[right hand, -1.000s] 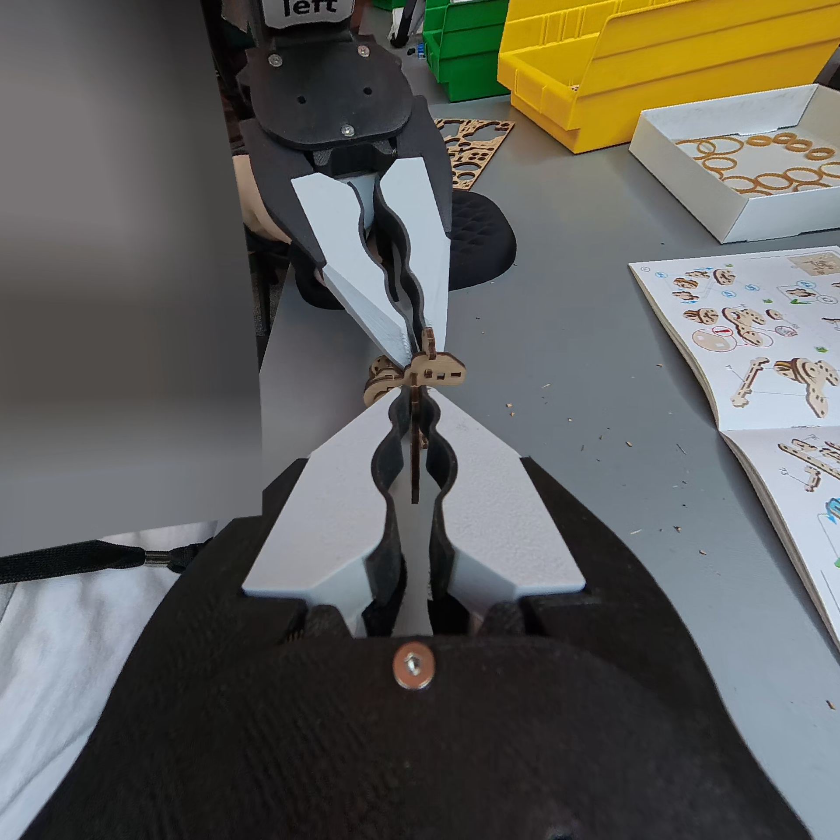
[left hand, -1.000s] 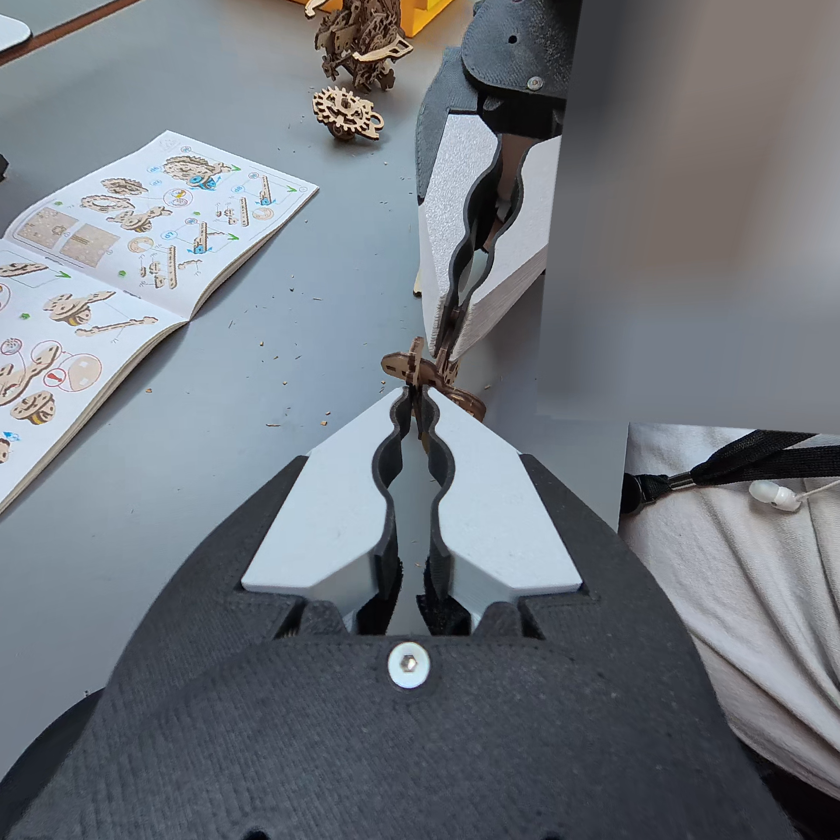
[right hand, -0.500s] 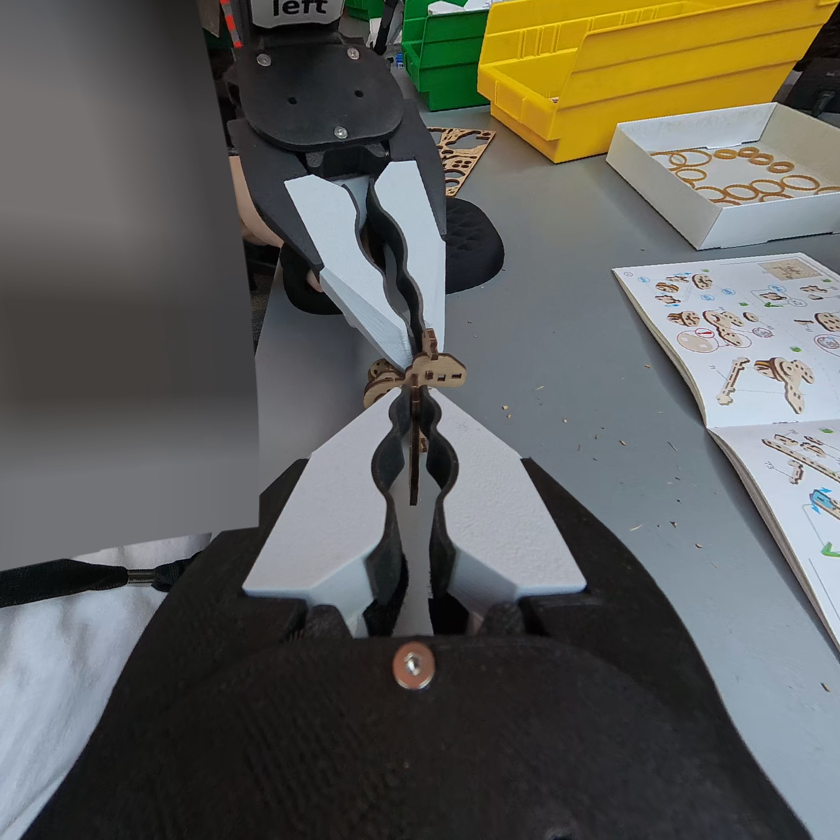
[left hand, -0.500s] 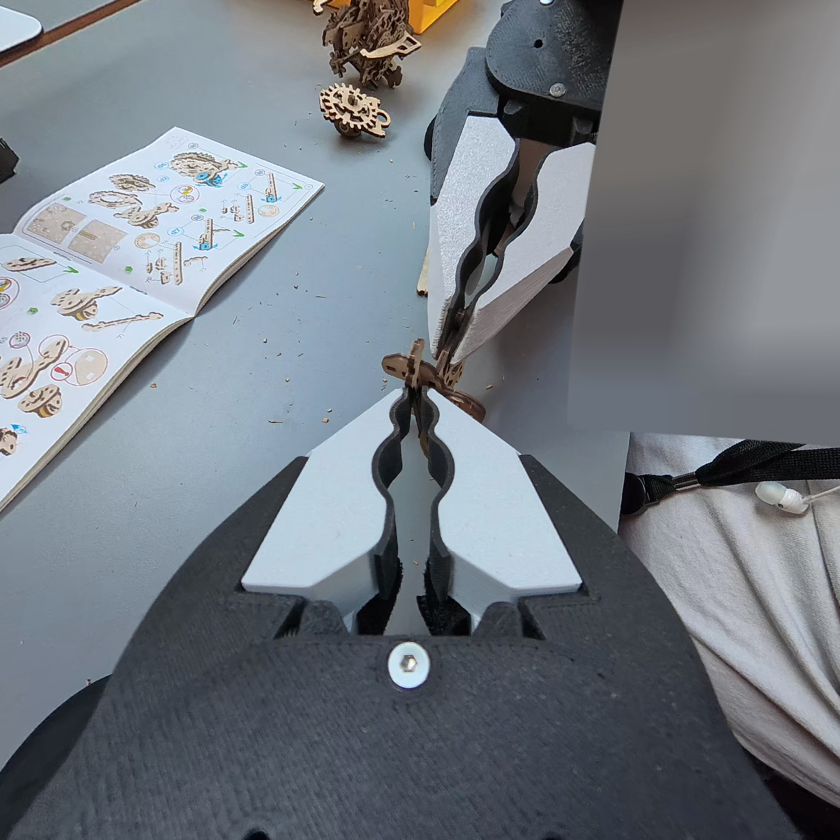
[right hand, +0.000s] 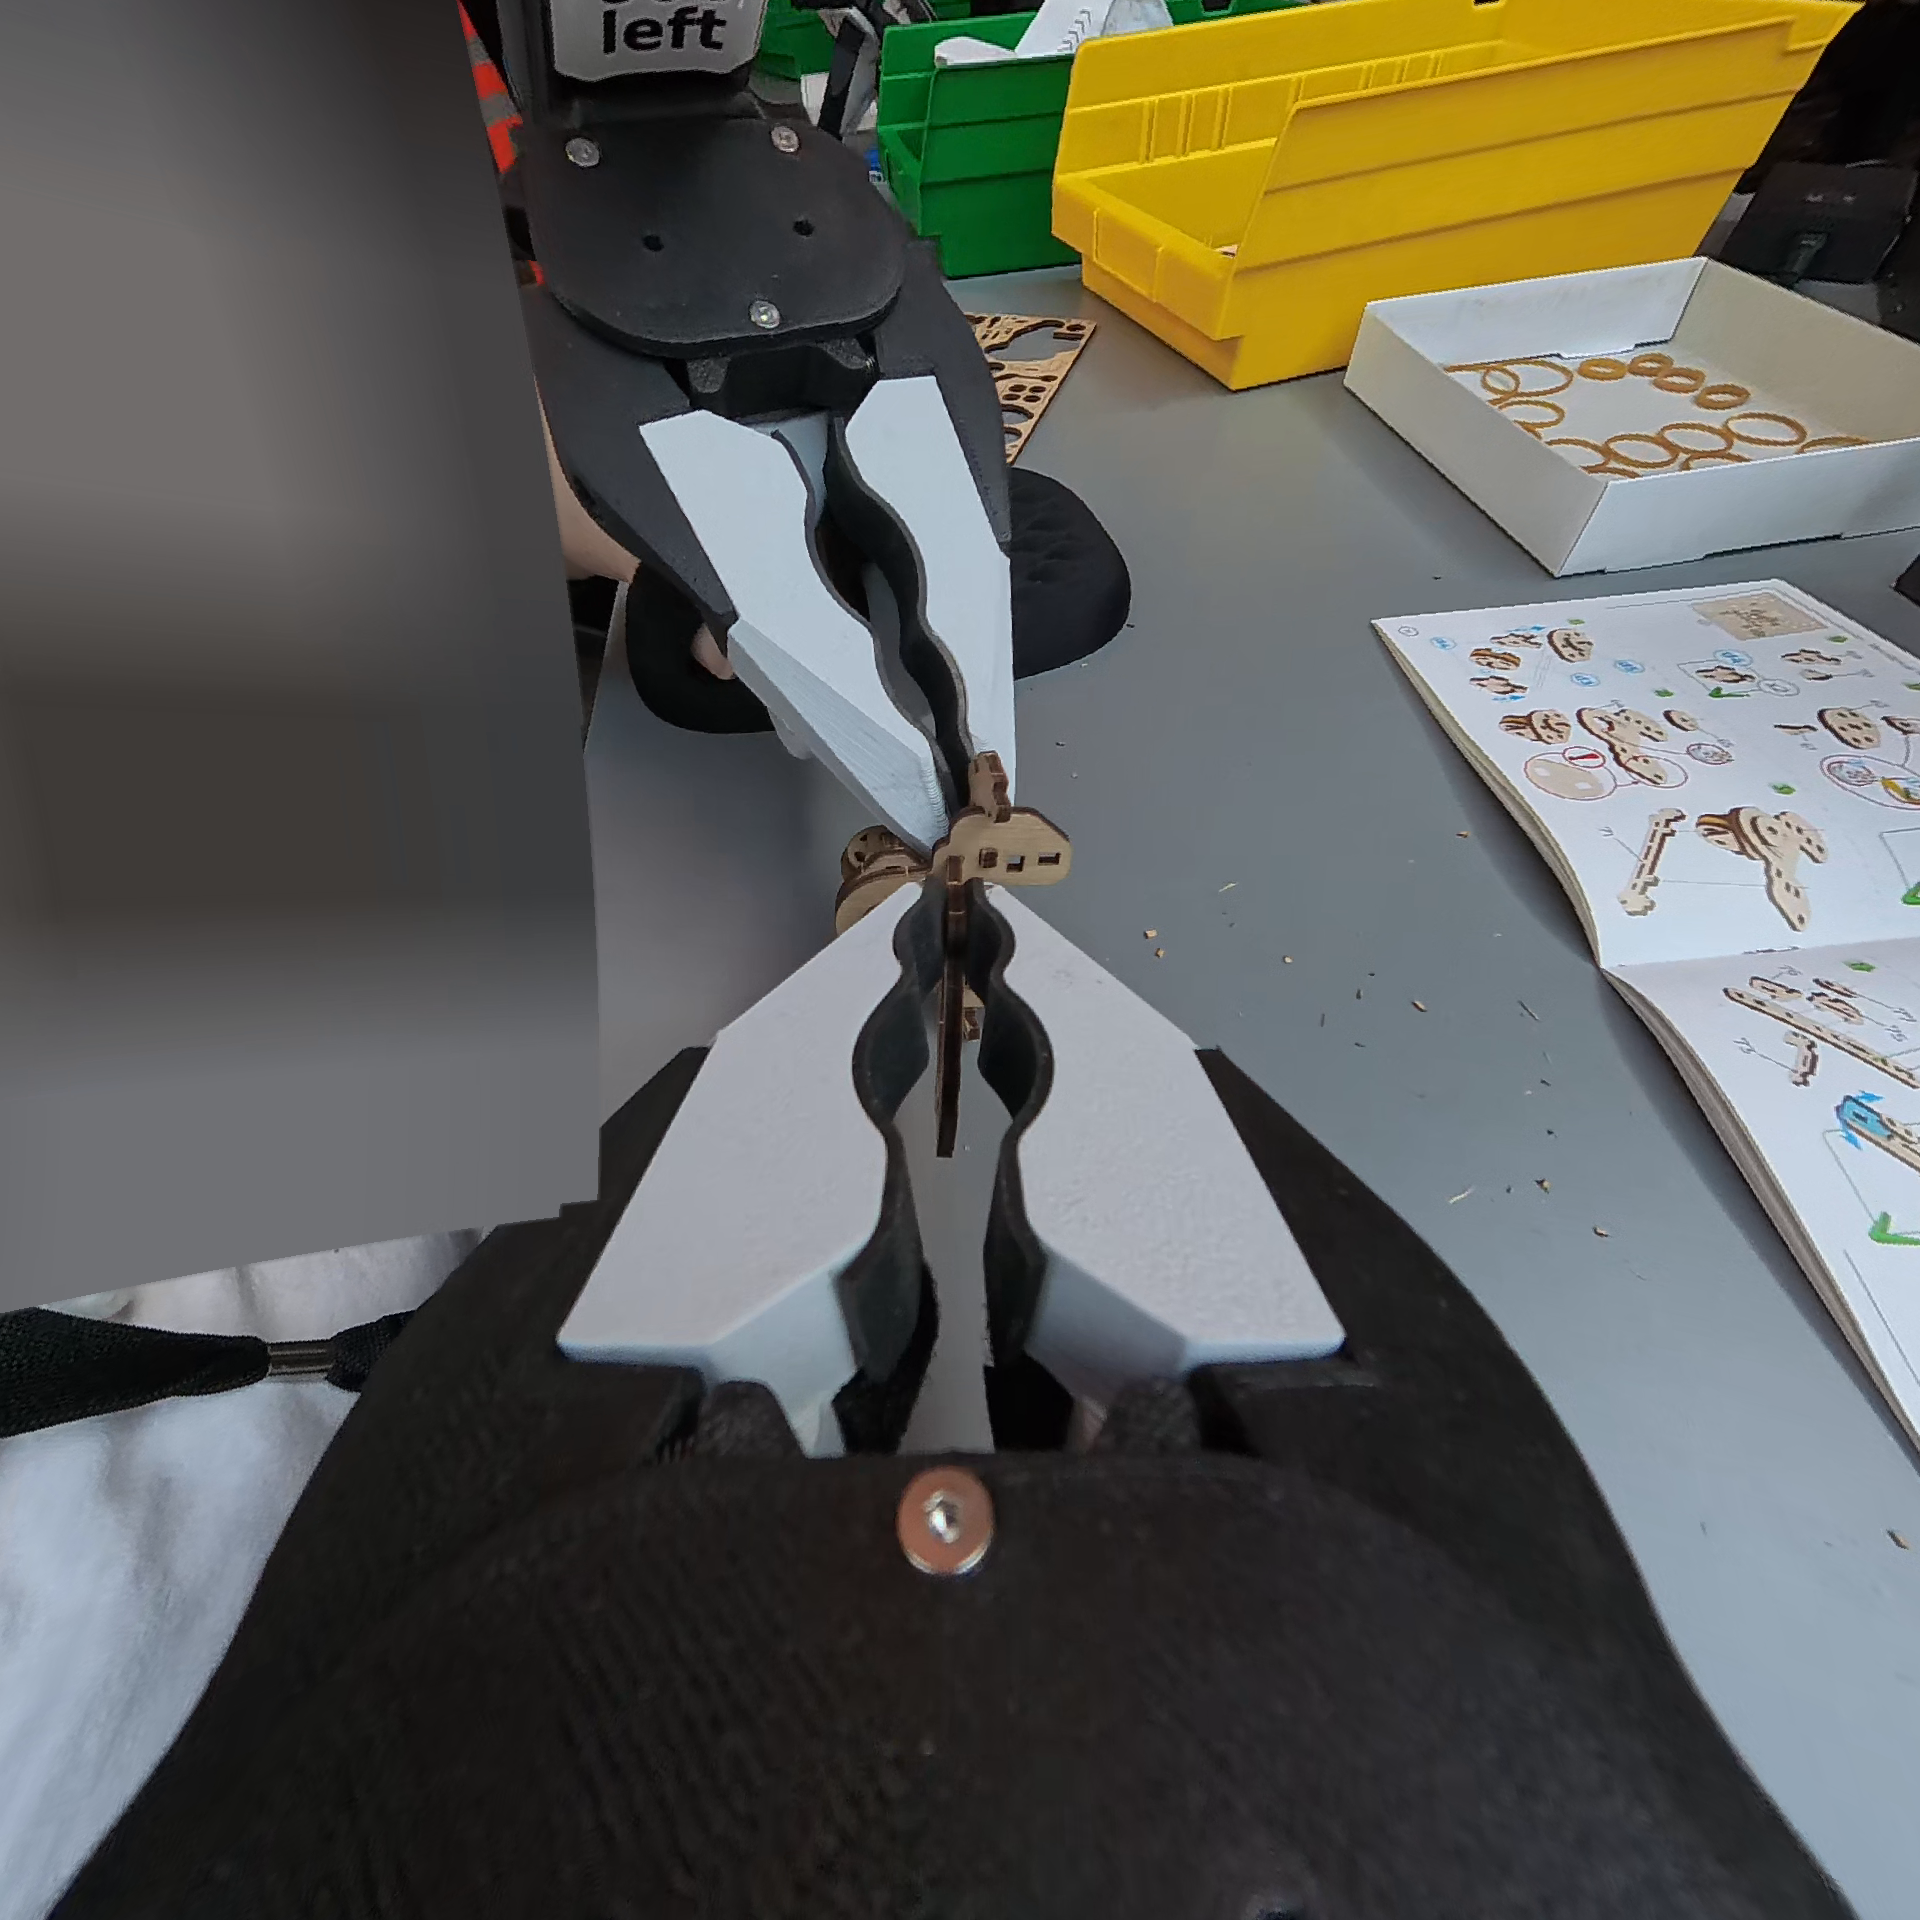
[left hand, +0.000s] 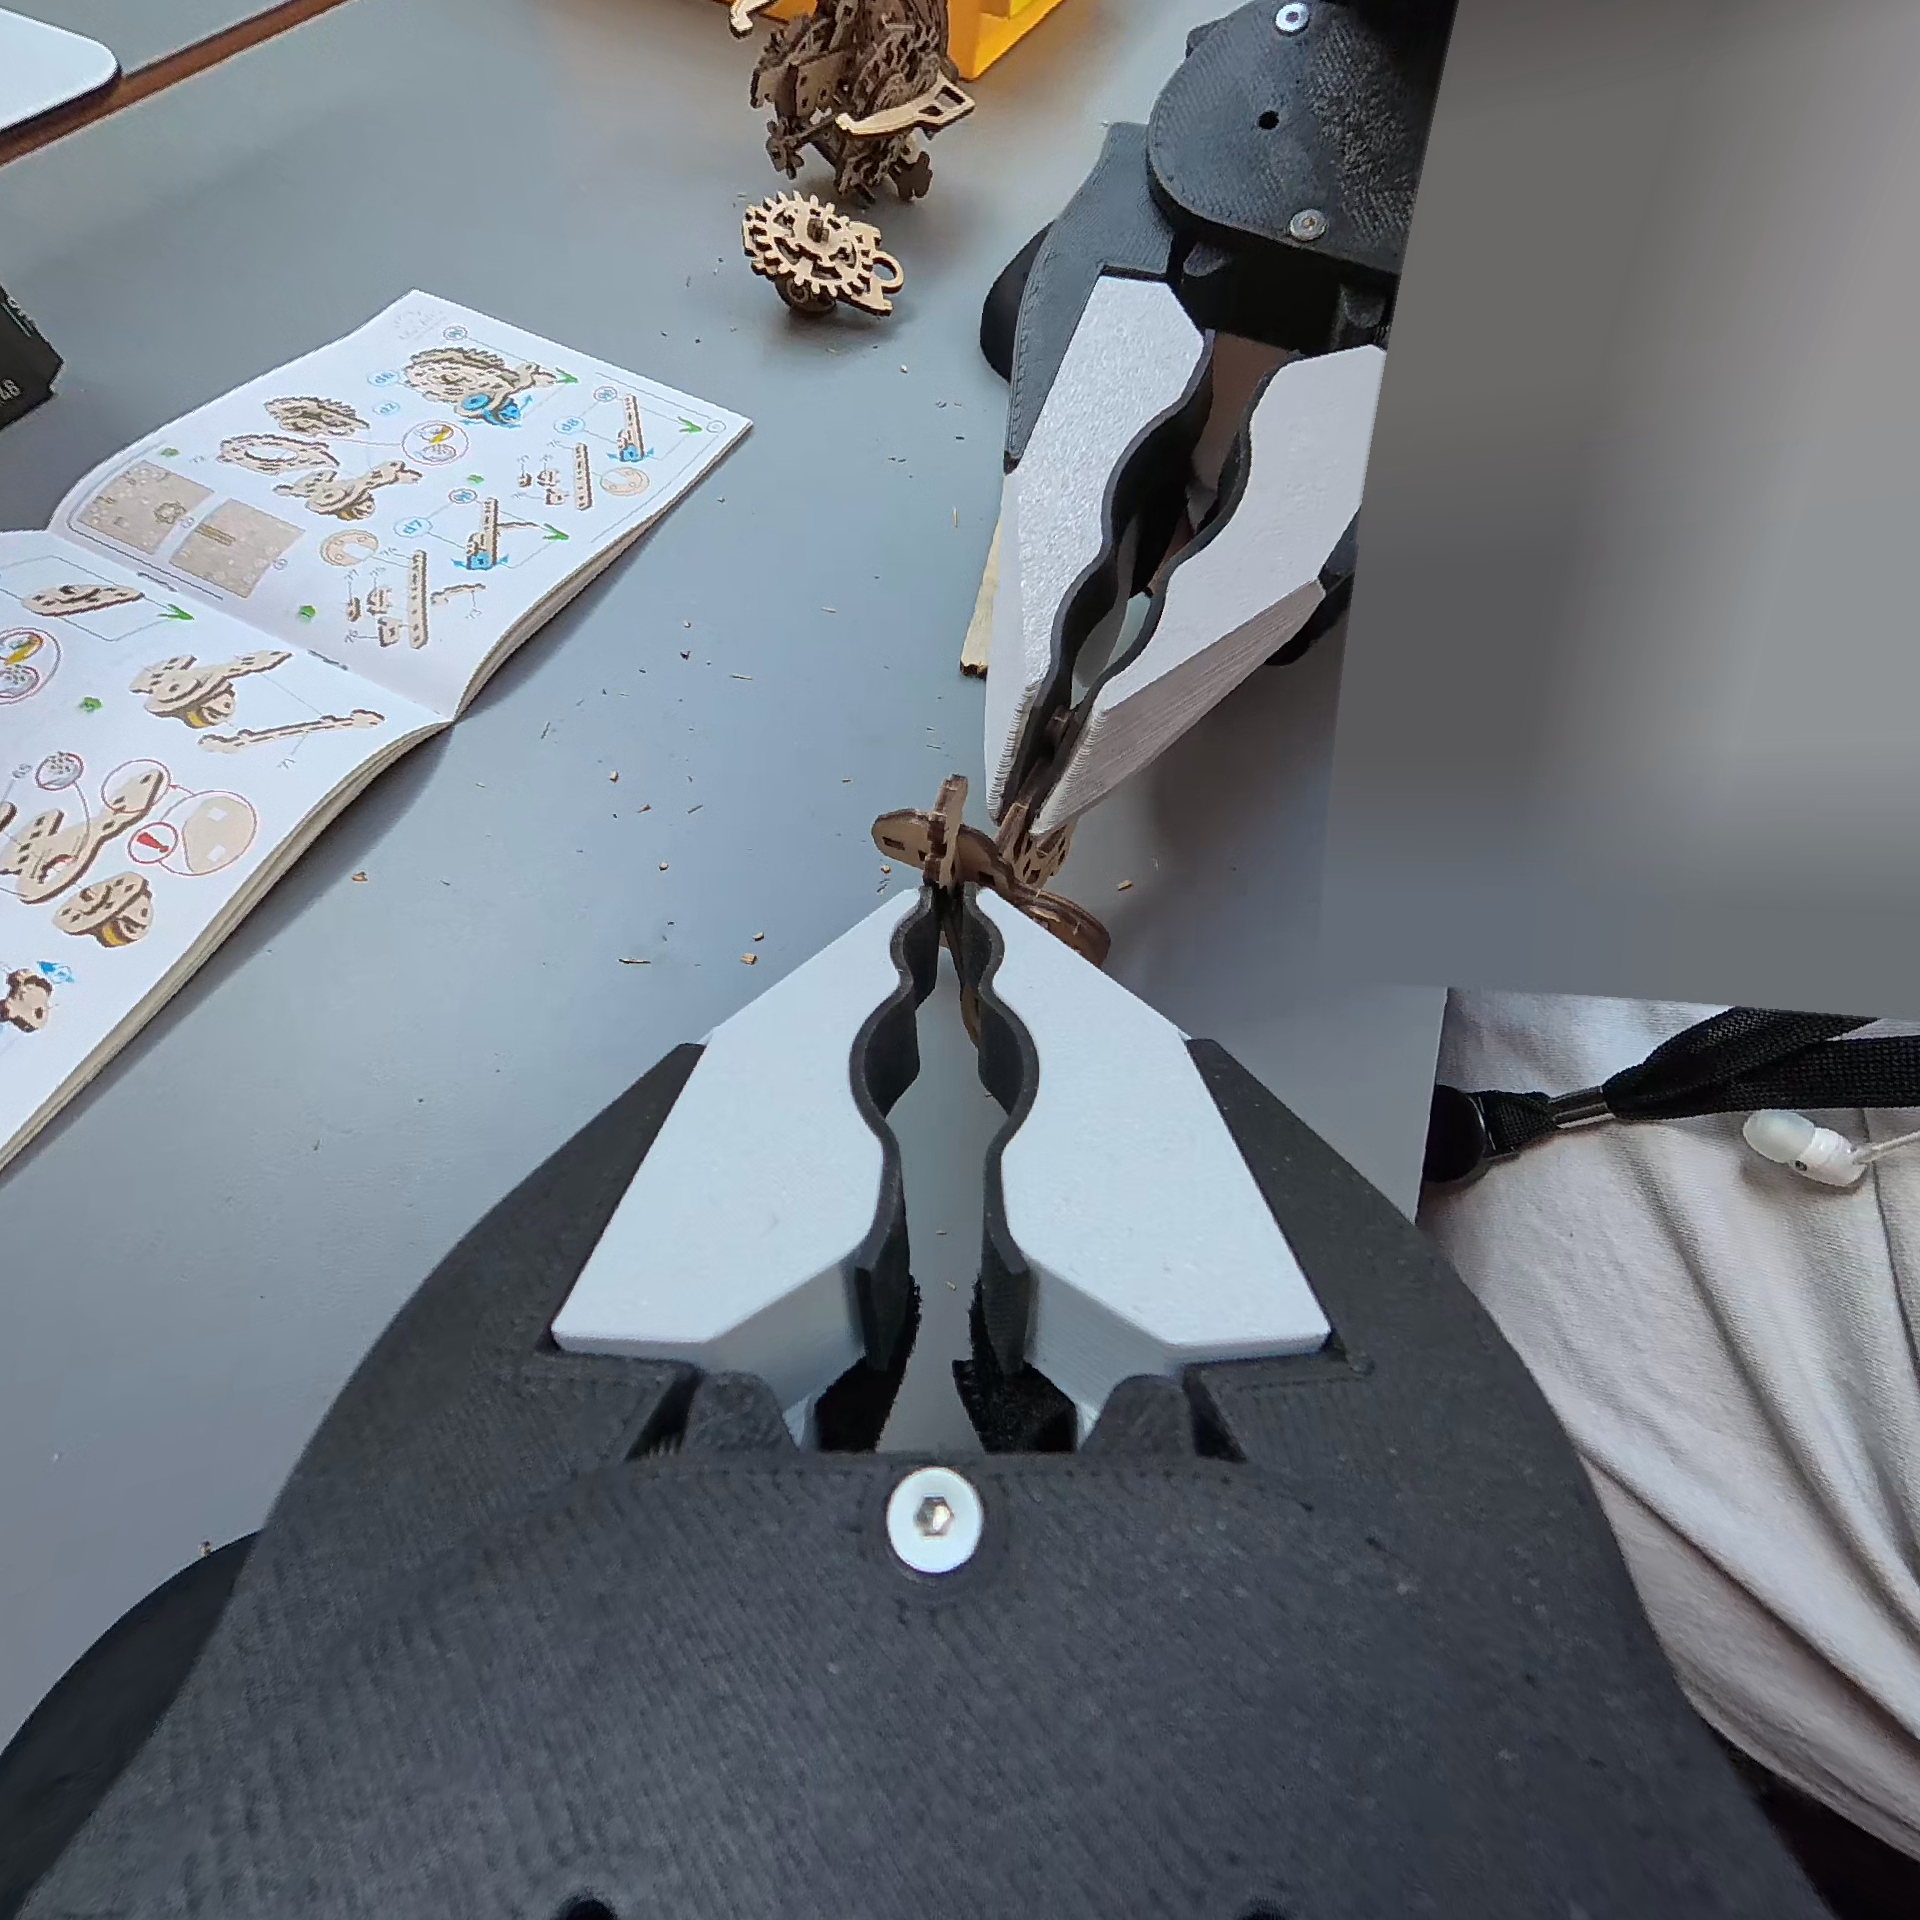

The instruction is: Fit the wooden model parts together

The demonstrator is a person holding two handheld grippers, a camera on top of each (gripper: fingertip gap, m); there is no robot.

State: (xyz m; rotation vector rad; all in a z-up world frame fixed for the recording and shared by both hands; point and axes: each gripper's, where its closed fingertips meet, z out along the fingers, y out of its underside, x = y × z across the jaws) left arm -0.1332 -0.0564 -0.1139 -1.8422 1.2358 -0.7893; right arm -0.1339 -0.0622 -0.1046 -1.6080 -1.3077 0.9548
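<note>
Both grippers meet tip to tip over the grey table, each shut on one small wooden assembly. In the left wrist view my left gripper pinches a thin wooden piece of the assembly, and my right gripper comes down from the upper right onto it. In the right wrist view my right gripper is shut on a flat wooden plate standing edge-on between its jaws. My left gripper holds the slotted cross piece from above. A small round wooden part sticks out on the left.
An open instruction booklet lies on the table and also shows in the right wrist view. A wooden gear and a built wooden model stand behind. Yellow bin, green bin, white tray of rings, cut-out sheet. A person's white shirt is close by. Left and right tips are no more than a few centimetres apart.
Both grippers keep their hold and the joined parts stay between the tips. The right gripper's body has swung to the right in the left wrist view, tilting more steeply onto the assembly.
</note>
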